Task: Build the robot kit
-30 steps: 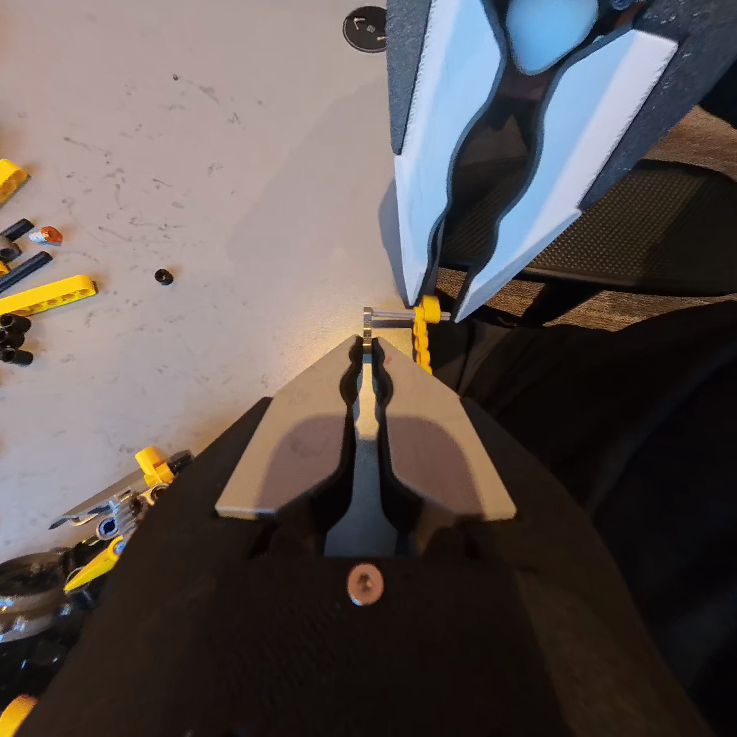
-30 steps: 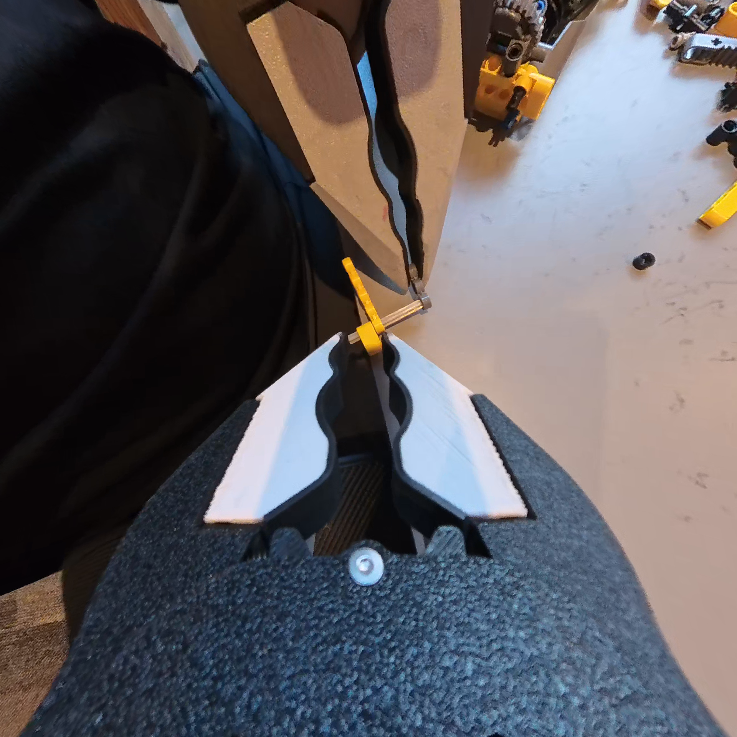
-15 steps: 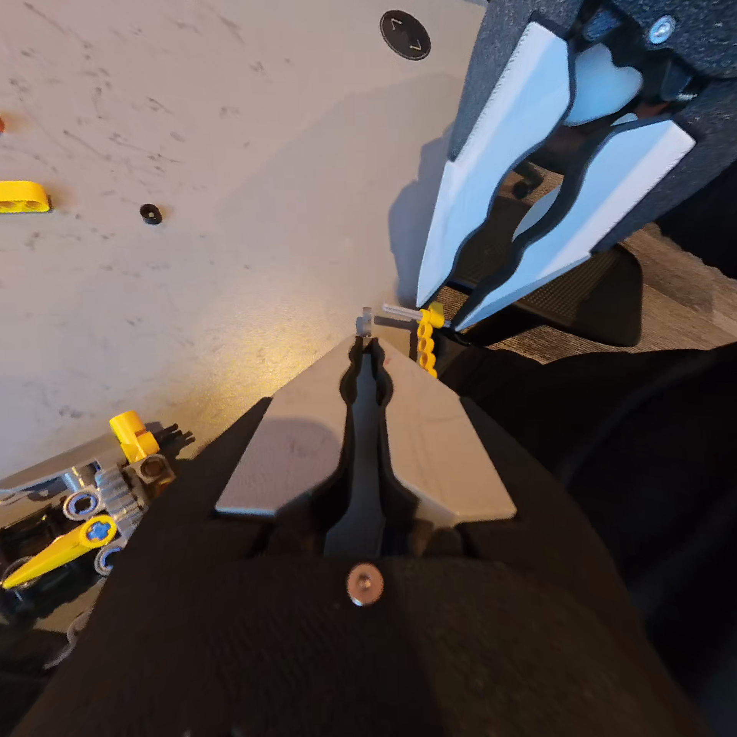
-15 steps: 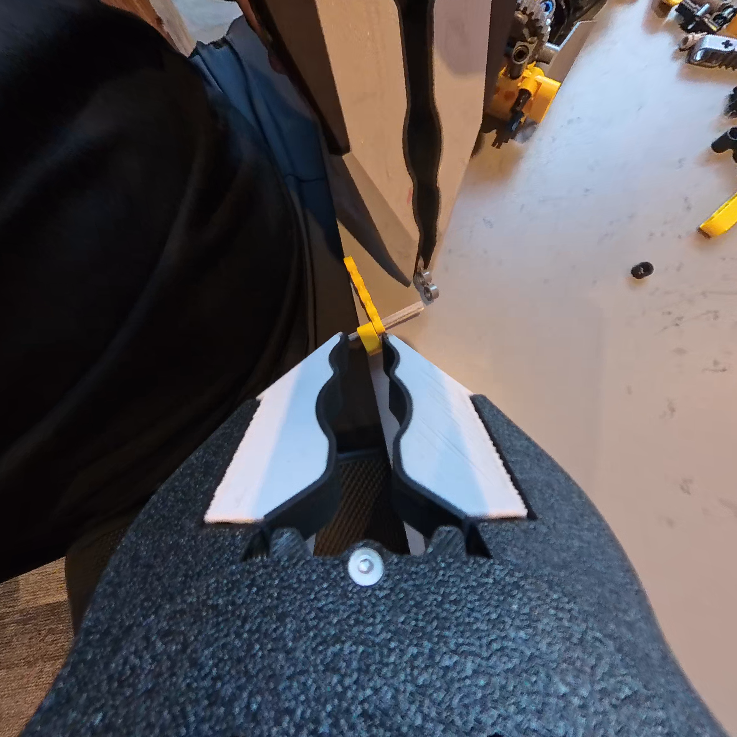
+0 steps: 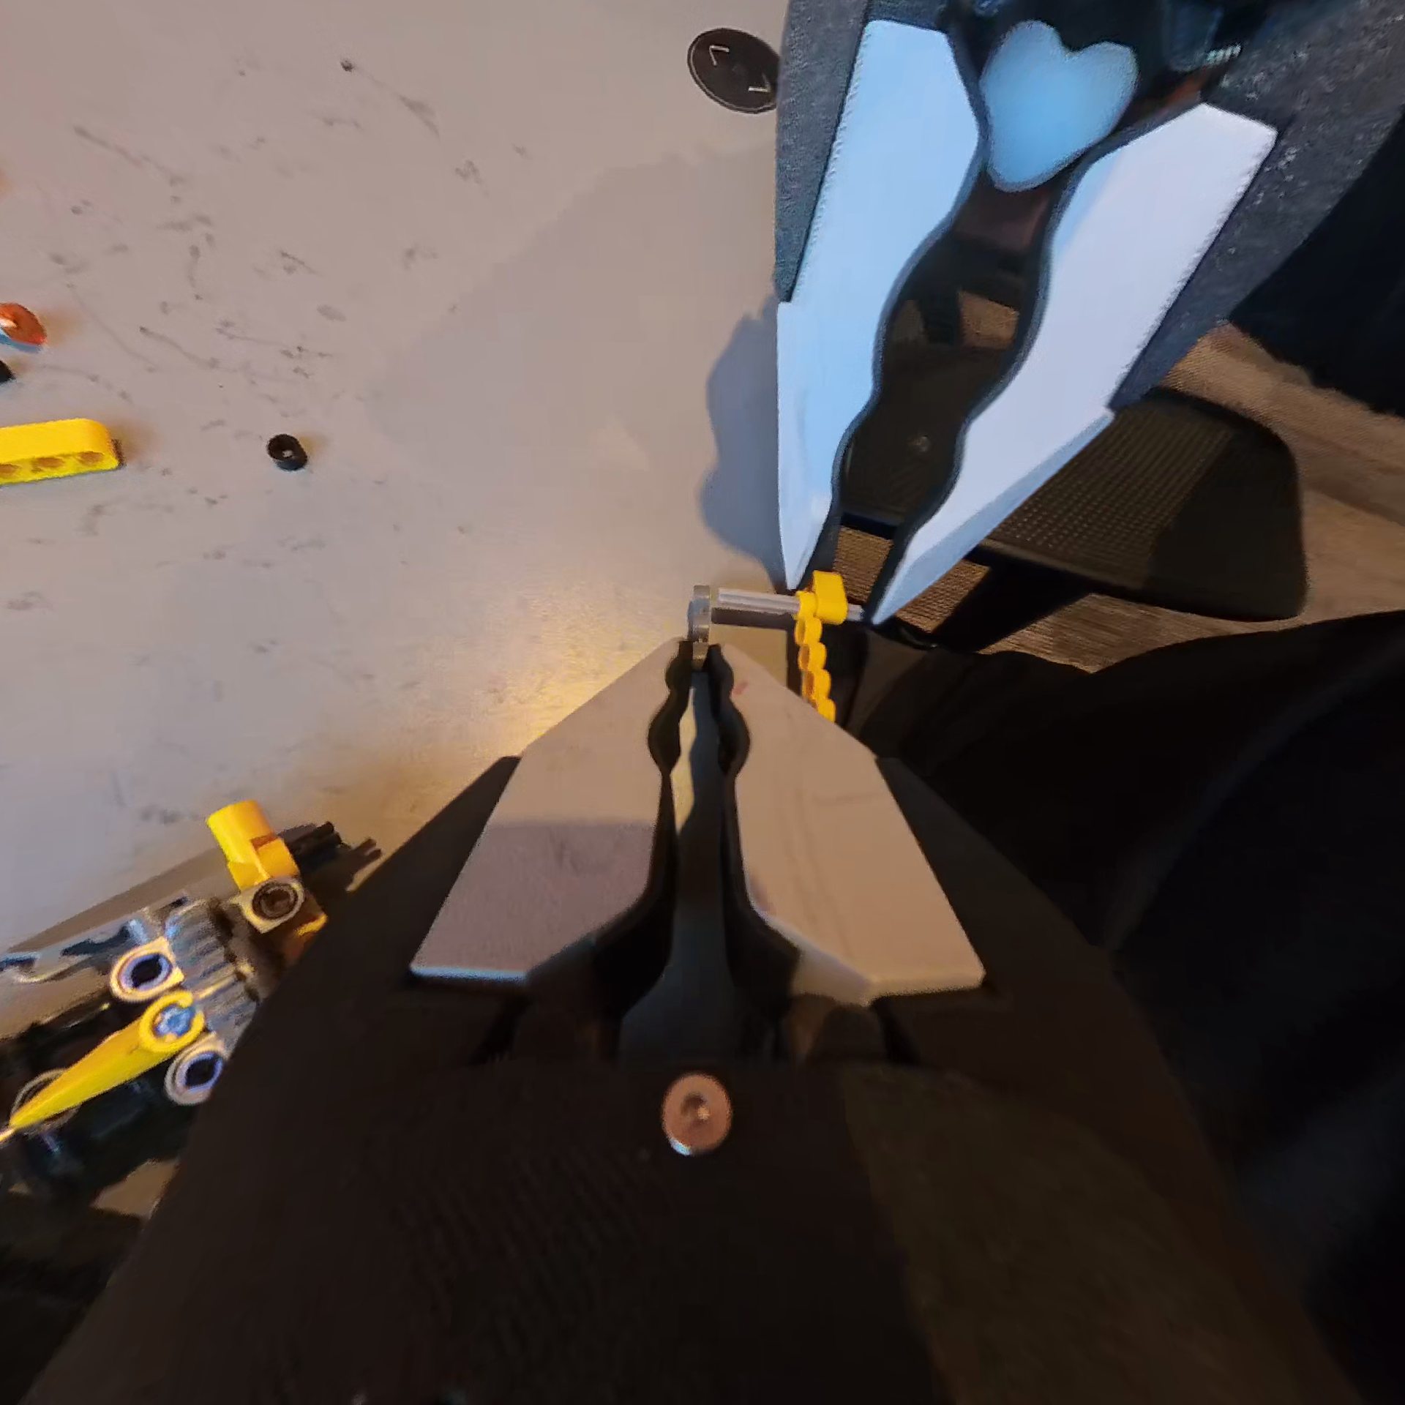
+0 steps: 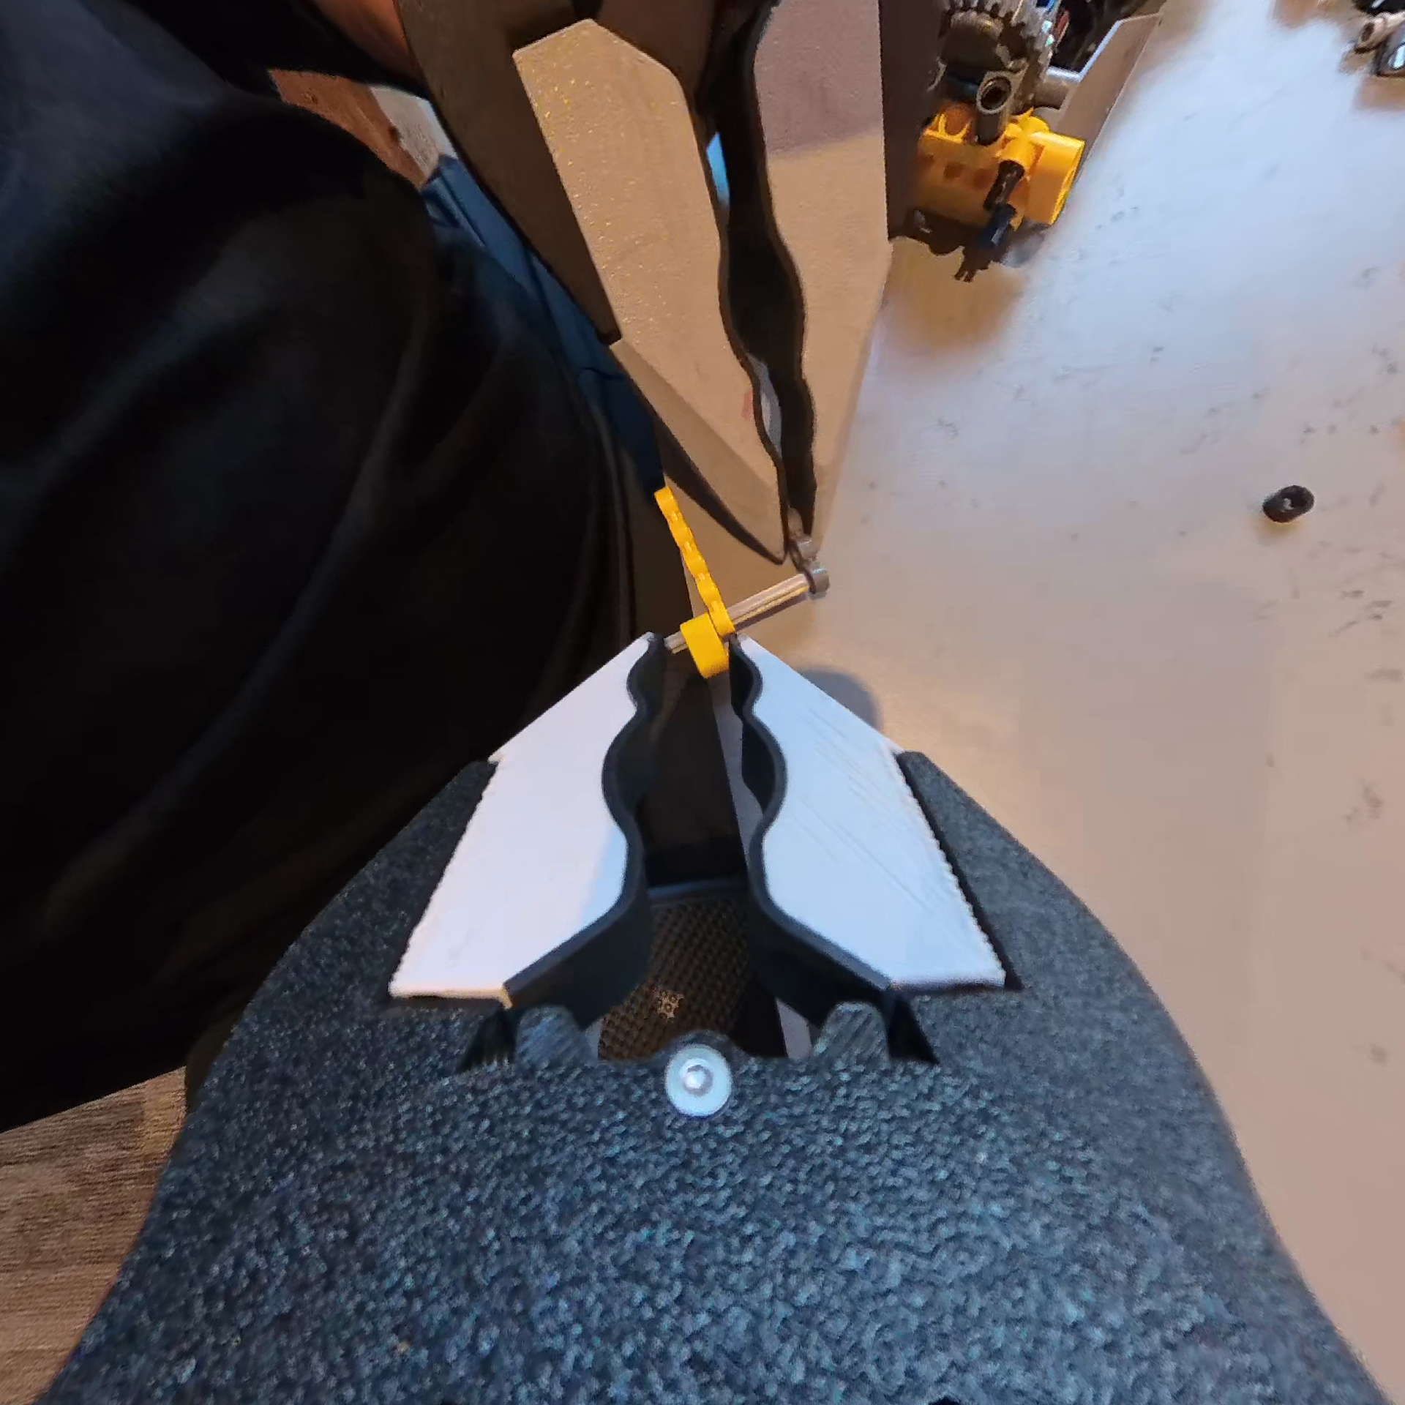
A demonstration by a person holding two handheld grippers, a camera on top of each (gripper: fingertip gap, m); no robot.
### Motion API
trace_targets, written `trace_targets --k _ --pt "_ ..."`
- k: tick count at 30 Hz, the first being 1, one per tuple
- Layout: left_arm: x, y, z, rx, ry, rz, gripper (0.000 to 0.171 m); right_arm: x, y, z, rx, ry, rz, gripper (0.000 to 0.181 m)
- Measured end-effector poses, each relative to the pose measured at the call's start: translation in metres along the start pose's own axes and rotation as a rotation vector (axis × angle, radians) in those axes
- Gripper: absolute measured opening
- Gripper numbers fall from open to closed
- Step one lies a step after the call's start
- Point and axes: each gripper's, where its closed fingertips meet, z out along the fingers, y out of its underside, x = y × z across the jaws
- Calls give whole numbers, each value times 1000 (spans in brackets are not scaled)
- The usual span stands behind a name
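**Axle held at both ends, off the table edge**

The grey axle (image 5: 753, 608) runs level between my two tools, in the air just past the table (image 5: 380, 228) edge. The yellow beam (image 5: 815, 646) is threaded on it near one end and hangs across it, free end toward my dark clothing.

My left gripper (image 5: 701, 655) is pinched on the small grey connector (image 5: 701, 617) at the axle's table-side end; jaws nearly together, tips only. That keeps the shaft bare. My right gripper (image 6: 696, 652) meets it from the opposite side, jaws clamped on the beam's hub, where the axle passes through. Tip-to-tip like this, each tool controls one part along the shared axis, I reckon.

Further out on the table: a black ring (image 5: 287, 451), a loose yellow bar (image 5: 57, 451), and a part-built yellow-and-grey assembly (image 5: 175, 981) by my left tool. A black round disc (image 5: 734, 70) sits flush in the tabletop. Chair seat (image 5: 1140, 494) beneath the right tool.
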Motion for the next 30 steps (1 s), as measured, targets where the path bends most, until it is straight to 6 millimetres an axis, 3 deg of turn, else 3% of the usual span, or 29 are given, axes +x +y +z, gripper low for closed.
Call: trace_targets --k 30 --pt "-6 3 -3 -54 -130 214 1 3 -4 7 -37 28 23 16"
